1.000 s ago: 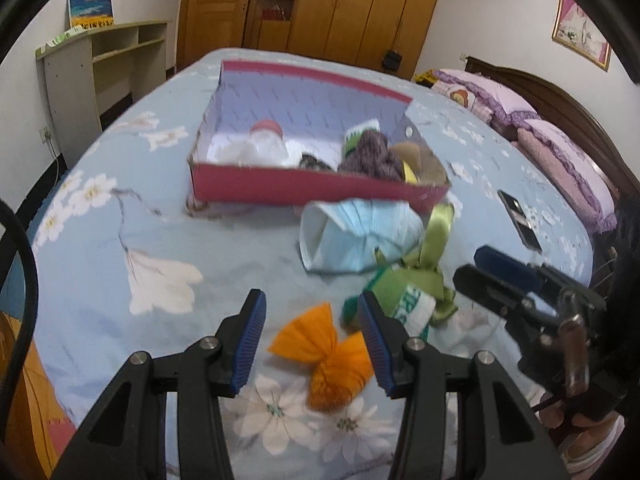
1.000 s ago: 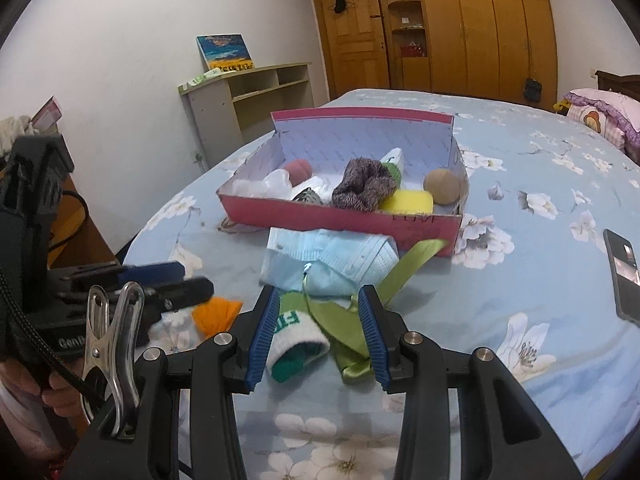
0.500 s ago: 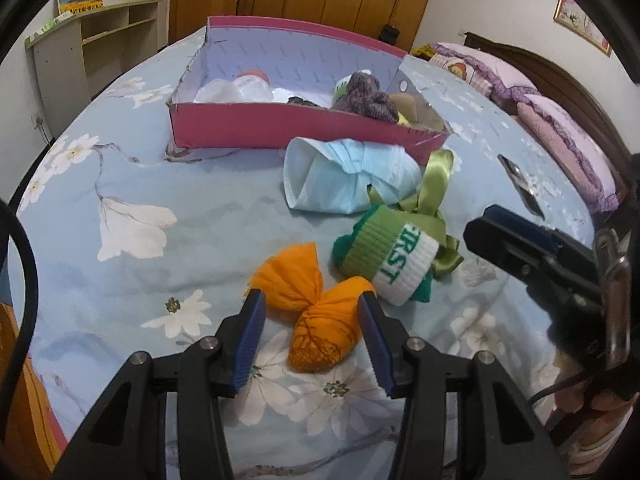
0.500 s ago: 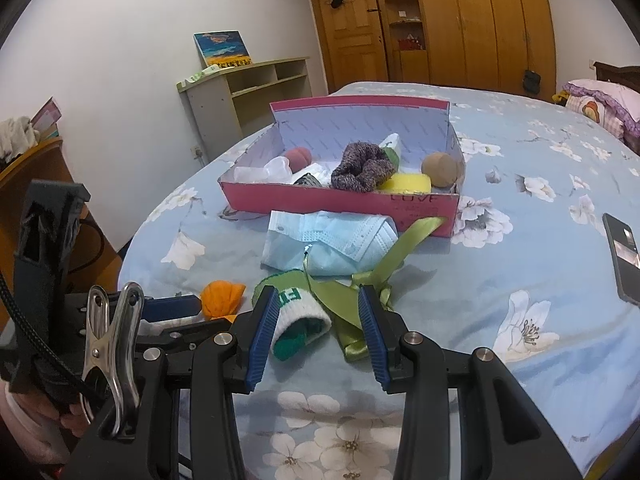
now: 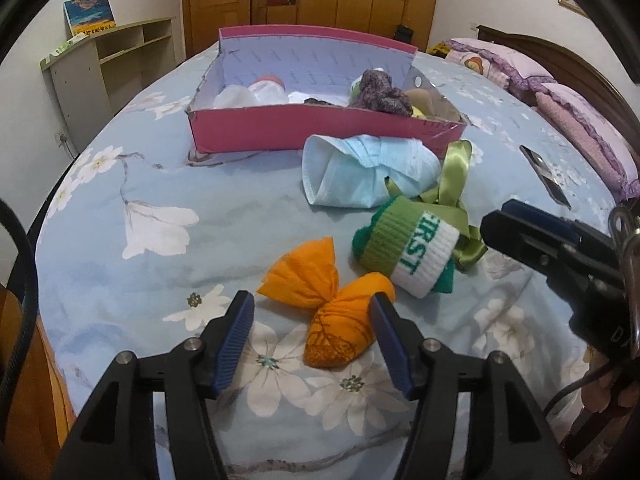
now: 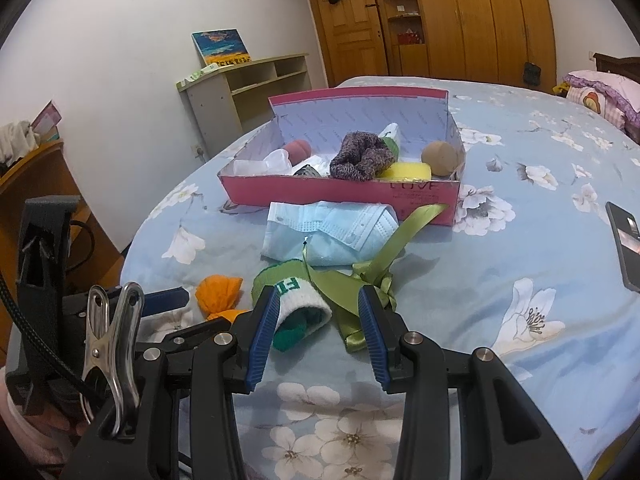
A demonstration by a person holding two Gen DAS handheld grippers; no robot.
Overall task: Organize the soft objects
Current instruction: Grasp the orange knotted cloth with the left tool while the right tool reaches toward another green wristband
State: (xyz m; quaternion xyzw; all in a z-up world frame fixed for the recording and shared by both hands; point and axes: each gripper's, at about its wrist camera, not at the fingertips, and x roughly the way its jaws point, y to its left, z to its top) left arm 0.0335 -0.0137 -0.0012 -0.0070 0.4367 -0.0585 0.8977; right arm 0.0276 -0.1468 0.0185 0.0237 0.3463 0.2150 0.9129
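An orange cloth bundle [image 5: 328, 304] lies on the flowered bedspread; it also shows in the right wrist view [image 6: 219, 292]. My left gripper [image 5: 310, 336] is open, its jaws to either side of the bundle's near end. Beside the bundle lie a green-and-white rolled sock [image 5: 408, 252], a green ribbon [image 5: 452, 176] and a blue face mask [image 5: 364, 172]. My right gripper [image 6: 316, 320] is open, with the sock [image 6: 296, 304] and ribbon [image 6: 360, 276] between its jaws. A pink box [image 5: 320, 128] farther back holds several soft things.
A black phone [image 6: 626, 240] lies on the bed at the right. Pillows [image 5: 580, 120] and a wooden headboard are at the far right. A shelf unit [image 5: 108, 68] stands left of the bed, and wardrobes line the back wall. The bed's edge runs close on the left.
My left gripper has come down and forward, so the orange bundle now sits between its open jaws. My right gripper has moved slightly closer to the sock. No object has moved.
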